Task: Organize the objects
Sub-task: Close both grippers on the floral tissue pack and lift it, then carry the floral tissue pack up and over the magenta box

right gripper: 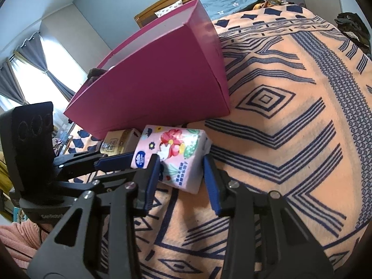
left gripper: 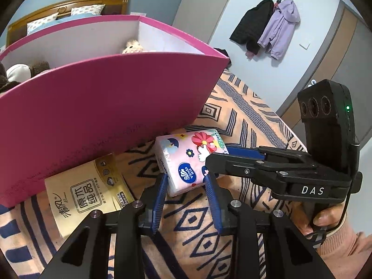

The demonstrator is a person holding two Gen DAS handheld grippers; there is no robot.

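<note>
A pink floral tissue pack lies on the patterned bed blanket in front of a pink storage box. My left gripper is open, with its blue pads on either side of the pack's near end. My right gripper is open too and straddles the same pack from the other side. Whether the pads touch the pack I cannot tell. A gold tissue pack lies beside it against the box. Plush toys sit inside the box.
The orange and navy blanket covers the bed, stretching to the right. A wooden headboard with pillows stands behind the box. Coats hang on the far wall. Dark clothing lies at the far bed edge.
</note>
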